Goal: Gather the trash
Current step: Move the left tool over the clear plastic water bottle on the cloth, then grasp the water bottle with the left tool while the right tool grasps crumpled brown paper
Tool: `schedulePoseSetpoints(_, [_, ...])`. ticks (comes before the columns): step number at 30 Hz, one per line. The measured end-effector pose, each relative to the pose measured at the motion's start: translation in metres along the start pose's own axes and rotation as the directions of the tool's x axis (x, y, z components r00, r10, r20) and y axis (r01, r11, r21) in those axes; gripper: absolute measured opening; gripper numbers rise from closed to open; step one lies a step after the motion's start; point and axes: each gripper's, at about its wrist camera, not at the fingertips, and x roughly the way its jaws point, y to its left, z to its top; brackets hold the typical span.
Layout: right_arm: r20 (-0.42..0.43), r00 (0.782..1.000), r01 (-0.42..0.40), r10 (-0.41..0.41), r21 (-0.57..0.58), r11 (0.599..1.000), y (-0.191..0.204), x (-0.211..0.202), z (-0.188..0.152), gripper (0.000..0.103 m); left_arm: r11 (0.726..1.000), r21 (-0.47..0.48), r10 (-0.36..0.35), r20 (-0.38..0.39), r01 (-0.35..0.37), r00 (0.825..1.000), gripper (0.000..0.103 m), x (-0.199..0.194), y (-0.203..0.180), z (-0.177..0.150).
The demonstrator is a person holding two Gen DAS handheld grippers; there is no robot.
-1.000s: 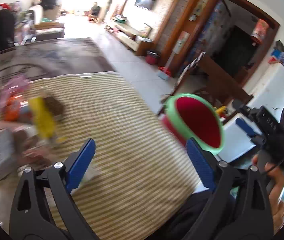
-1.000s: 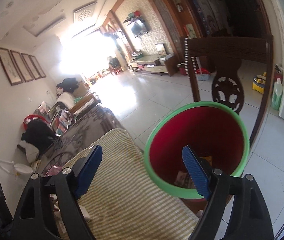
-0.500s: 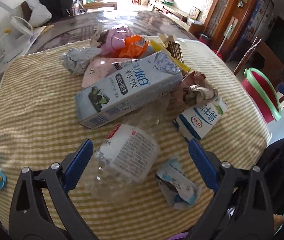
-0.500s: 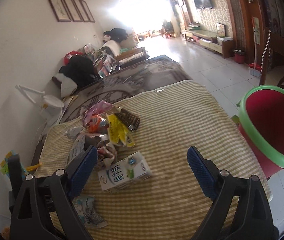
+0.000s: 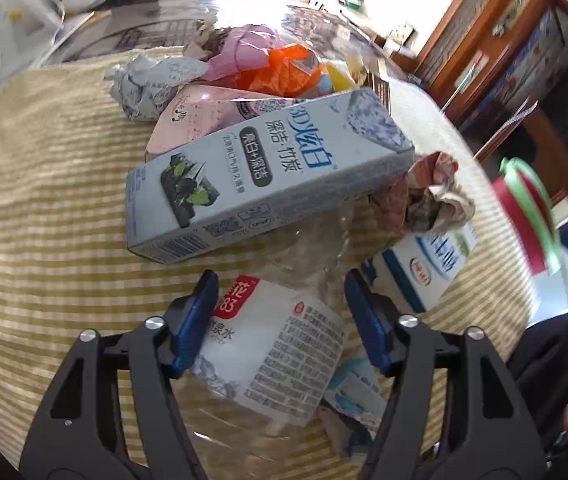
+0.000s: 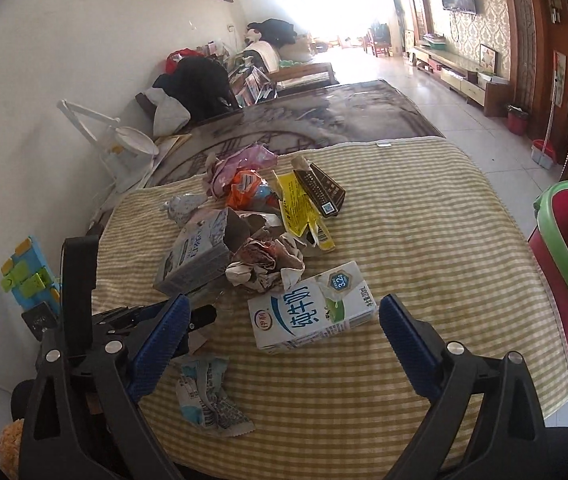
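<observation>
We have the trash heaped on the striped cloth [image 6: 424, 216] that covers the desk, where both claws can reach it from the near edge, and the red bin with the green rim [image 6: 564, 248] waits off the right edge.

Starting at the left, our left claw [image 5: 280, 320] straddles the crushed clear water bottle [image 5: 276, 344], which lies on its side nearest us, just in front of the long toothpaste box [image 5: 260, 176]. Its jaws have just been closing: the left pad is against the label, while the right pad looks a shade clear, so we judge the grip is not yet made.

Further right, our right claw [image 6: 280, 344] is spread wide and holds nothing. It hangs above the white milk carton [image 6: 312, 312], which lies flat between its jaws, untouched, beside the crumpled paper [image 6: 264, 264].
</observation>
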Motion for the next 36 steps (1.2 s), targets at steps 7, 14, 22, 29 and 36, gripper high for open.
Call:
schedulePoseSetpoints(7, [-0.015,1.000,0.018,-0.018,-0.027,0.999,0.004,0.011,0.004,0.092,0.992,-0.121,-0.026,0.132,0.042,0.991,0.016,-0.024,0.028,0.003])
schedulePoseSetpoints(14, [-0.018,1.000,0.018,-0.019,-0.078,0.997,0.016,0.027,0.021,0.092,0.980,-0.192,-0.013,0.176,0.048,0.984,0.000,-0.045,0.047,0.002])
schedulePoseSetpoints(22, [-0.166,0.985,0.009,-0.038,-0.172,0.985,0.031,0.090,0.030,0.091,0.989,-0.140,-0.029,0.164,0.052,0.986,0.028,-0.046,0.036,0.002])
schedulePoseSetpoints(29, [-0.253,0.967,-0.023,-0.011,-0.131,0.991,0.021,0.125,0.029,0.035,0.987,-0.141,-0.062,0.128,0.081,0.990,0.051,-0.041,0.035,0.001])
schedulePoseSetpoints(36, [-0.116,0.993,-0.031,0.020,-0.094,0.995,0.009,0.084,0.037,0.029,0.990,-0.066,-0.121,0.041,0.123,0.992,0.067,-0.028,0.018,-0.002])
